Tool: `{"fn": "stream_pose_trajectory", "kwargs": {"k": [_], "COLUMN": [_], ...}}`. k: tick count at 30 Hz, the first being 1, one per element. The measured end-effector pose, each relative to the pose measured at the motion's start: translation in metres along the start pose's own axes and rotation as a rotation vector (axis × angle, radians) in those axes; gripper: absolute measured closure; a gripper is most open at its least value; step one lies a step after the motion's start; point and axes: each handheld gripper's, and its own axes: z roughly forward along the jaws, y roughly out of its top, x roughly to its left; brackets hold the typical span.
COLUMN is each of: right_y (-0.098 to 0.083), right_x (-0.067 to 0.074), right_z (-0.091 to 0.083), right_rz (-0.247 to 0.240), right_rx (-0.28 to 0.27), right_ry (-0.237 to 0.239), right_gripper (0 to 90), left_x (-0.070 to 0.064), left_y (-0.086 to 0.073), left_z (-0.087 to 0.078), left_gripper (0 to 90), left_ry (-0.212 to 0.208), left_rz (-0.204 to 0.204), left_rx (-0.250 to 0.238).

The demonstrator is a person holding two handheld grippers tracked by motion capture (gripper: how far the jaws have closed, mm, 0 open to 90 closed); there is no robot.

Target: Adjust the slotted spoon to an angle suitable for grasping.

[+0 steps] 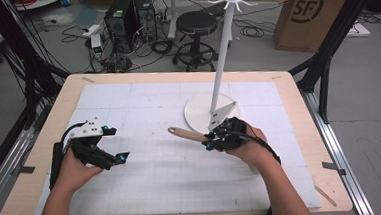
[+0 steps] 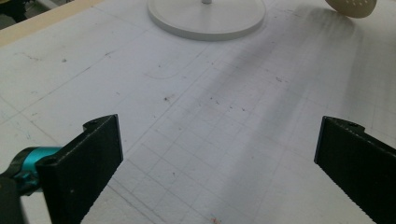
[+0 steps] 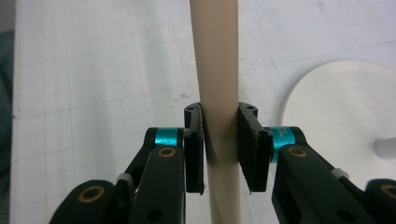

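A beige utensil with a long handle [image 1: 186, 134] lies across my right gripper [image 1: 208, 139], which is shut on it just above the white mat [image 1: 148, 185]. In the right gripper view both pads [image 3: 195, 154] press the handle [image 3: 215, 70]. Its perforated head [image 2: 349, 6] appears at the top right of the left gripper view. A white hook stand [image 1: 222, 50] rises from a round base [image 1: 196, 112] just behind the right gripper; the base [image 3: 345, 107] is to its right. My left gripper [image 1: 118, 143] hovers at the left, open with nothing between its jaws [image 2: 217, 154].
The wooden table's edge [image 1: 40, 146] frames the mat. Beyond the far edge, on the floor, are a black stool [image 1: 196, 24], computer towers [image 1: 130, 18], cables and a cardboard box [image 1: 310, 12]. Black frame posts [image 1: 325, 54] stand at the right.
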Motion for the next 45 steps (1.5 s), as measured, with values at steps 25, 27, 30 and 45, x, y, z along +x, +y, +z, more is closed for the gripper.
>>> {"fn": "stream_pose_trajectory", "kwargs": {"k": [25,27,30,45], "right_y": [0.018,0.022,0.026,0.046], "right_x": [-0.001,-0.001,-0.001,0.007], "right_z": [-0.077,-0.082,-0.084,-0.087], "right_rz": [0.035,0.034,0.023,-0.017], "right_rx": [-0.290,-0.312,-0.317,-0.358], "right_ry": [-0.059,-0.059,-0.064,-0.049], "right_gripper": [74.1,74.1,74.1,74.1], "left_x": [-0.004,-0.004,-0.006,-0.015], "left_y": [0.008,0.008,0.011,0.038], "left_z": [-0.011,-0.012,-0.014,-0.027], "left_gripper": [1.7,1.7,1.7,1.8], "left_ry": [-0.063,-0.066,-0.068,-0.075], "left_rz": [-0.022,-0.018,-0.003,0.031], "left_rx": [-0.138,-0.138,-0.148,-0.195]}}
